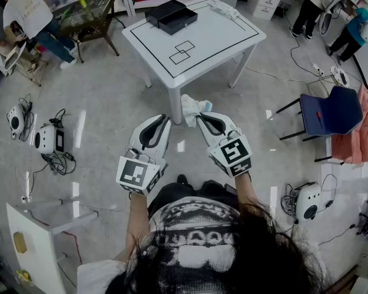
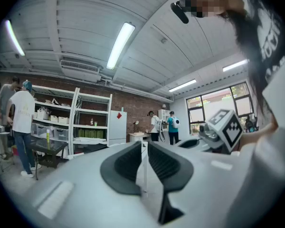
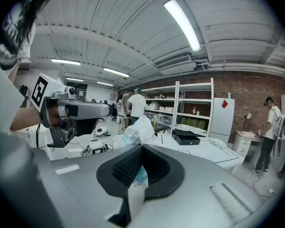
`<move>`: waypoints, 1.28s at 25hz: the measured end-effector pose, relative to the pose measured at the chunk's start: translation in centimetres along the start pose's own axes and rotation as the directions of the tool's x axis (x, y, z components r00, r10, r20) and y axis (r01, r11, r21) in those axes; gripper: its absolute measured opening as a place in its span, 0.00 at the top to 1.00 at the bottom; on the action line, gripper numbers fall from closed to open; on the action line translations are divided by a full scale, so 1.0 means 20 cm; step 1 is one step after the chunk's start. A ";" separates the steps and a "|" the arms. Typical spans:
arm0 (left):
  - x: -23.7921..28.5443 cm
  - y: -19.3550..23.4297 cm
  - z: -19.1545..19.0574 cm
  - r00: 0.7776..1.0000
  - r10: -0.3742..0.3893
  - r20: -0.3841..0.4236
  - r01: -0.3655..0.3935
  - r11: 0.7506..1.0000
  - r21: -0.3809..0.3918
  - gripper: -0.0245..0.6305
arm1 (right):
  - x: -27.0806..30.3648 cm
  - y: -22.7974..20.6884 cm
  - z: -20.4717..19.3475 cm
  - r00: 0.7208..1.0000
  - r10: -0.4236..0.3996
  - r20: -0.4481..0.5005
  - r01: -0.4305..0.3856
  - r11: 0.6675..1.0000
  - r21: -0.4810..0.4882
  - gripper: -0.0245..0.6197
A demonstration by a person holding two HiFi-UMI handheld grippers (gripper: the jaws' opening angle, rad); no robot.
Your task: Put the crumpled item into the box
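My right gripper (image 1: 200,117) is closed on the crumpled item (image 1: 192,107), held in the air. My left gripper (image 1: 163,120) has jaws together, nothing between them. The black box (image 1: 172,16) stands on the white table (image 1: 224,38), well apart from the item

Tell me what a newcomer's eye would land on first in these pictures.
The right claw, out over the floor in front of the person, is shut on a crumpled white item. Beside it, the left claw holds nothing. Just ahead stands a white table marked with black lines, with a black box near its far edge.
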State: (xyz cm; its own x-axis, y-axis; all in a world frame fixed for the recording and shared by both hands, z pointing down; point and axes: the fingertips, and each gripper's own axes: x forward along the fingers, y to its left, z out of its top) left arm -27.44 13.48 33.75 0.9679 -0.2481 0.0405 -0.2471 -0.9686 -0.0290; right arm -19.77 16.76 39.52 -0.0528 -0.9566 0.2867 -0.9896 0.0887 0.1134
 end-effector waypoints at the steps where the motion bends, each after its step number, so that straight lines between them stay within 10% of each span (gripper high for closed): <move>1: -0.01 0.01 0.00 1.000 -0.004 -0.001 0.004 1.000 -0.001 0.96 | 0.01 0.00 0.00 1.000 -0.003 -0.002 0.003 1.000 0.000 0.96; 16: -0.04 0.12 -0.08 0.999 -0.037 0.006 0.037 0.998 -0.044 0.96 | 0.09 0.03 -0.01 0.999 -0.035 -0.025 0.036 0.999 0.031 0.96; 32: 0.48 0.21 -0.12 0.999 -0.021 -0.031 0.020 0.999 -0.045 0.96 | 0.28 -0.54 -0.07 0.999 -0.028 -0.035 0.029 0.999 0.026 0.96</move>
State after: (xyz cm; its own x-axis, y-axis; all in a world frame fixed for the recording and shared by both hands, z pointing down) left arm -19.32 6.92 36.36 0.9710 -0.2278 0.0722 -0.2295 -0.9732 0.0164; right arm -9.15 10.83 41.21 -0.0200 -0.9485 0.3162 -0.9938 0.0534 0.0974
